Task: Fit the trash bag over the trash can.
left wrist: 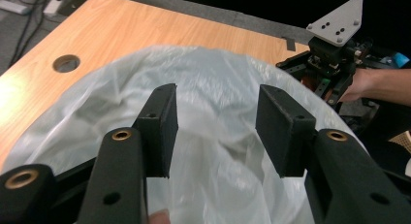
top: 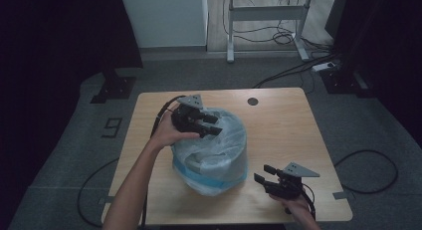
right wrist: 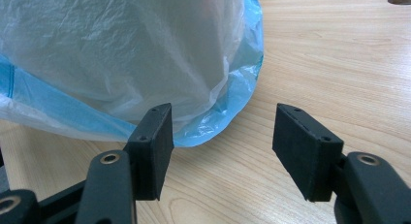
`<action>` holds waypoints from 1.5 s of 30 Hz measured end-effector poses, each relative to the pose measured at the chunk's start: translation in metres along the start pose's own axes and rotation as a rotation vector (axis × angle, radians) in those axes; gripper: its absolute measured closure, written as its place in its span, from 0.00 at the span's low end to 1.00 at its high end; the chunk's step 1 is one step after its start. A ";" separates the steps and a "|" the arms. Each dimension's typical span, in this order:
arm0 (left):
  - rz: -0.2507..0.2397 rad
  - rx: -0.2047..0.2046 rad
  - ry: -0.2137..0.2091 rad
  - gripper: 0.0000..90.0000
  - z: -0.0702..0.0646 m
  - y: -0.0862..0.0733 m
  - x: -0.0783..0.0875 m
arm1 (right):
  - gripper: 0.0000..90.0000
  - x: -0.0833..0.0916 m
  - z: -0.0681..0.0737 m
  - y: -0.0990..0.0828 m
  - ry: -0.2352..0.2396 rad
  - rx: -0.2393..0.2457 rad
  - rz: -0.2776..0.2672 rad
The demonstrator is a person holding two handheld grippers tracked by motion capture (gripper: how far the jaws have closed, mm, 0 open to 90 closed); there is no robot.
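A round bin wrapped in a thin translucent plastic bag (top: 211,153) stands in the middle of the wooden table (top: 291,128); a blue band runs around the bag's lower edge (right wrist: 232,90). My left gripper (top: 219,125) hovers over the bag's top at its far left, jaws open. In the left gripper view the crinkled bag (left wrist: 218,69) lies below the left gripper (left wrist: 215,95), and no film sits between the pads. My right gripper (top: 261,172) rests low near the table's front right, open and empty. In the right gripper view the right gripper (right wrist: 223,122) faces the bag's base (right wrist: 121,49) from a short way off.
A round cable hole (top: 253,101) sits at the table's far edge. Bare tabletop stretches right of the bin. Cables trail over the grey floor around the table, and a desk frame (top: 266,13) stands behind it.
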State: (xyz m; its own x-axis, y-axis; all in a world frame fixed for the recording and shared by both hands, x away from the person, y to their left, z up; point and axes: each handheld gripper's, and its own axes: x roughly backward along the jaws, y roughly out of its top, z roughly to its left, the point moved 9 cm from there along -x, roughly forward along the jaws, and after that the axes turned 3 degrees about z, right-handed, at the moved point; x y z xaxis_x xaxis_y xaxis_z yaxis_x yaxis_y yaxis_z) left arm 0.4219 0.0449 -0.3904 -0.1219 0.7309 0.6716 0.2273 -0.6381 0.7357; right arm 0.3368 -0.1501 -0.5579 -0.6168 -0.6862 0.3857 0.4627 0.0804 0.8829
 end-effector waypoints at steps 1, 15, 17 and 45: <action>0.004 0.002 -0.004 0.55 0.000 0.001 -0.004 | 0.43 0.000 0.000 0.000 0.000 -0.001 0.000; 0.237 -0.014 -0.006 0.60 0.000 -0.007 -0.045 | 0.44 0.001 0.000 -0.001 0.000 0.002 0.004; 0.273 -0.015 -0.003 0.60 -0.001 -0.010 -0.049 | 0.44 0.000 0.001 -0.001 0.002 0.004 0.003; 0.190 0.024 0.057 0.56 0.009 -0.025 -0.007 | 0.44 -0.001 0.001 -0.003 0.001 0.011 0.014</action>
State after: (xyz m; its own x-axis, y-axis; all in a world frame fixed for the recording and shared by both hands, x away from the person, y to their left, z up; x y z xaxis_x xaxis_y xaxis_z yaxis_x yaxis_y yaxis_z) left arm 0.4258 0.0578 -0.4146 -0.1285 0.5828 0.8024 0.2747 -0.7566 0.5934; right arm 0.3352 -0.1483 -0.5610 -0.6097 -0.6855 0.3978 0.4643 0.0979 0.8803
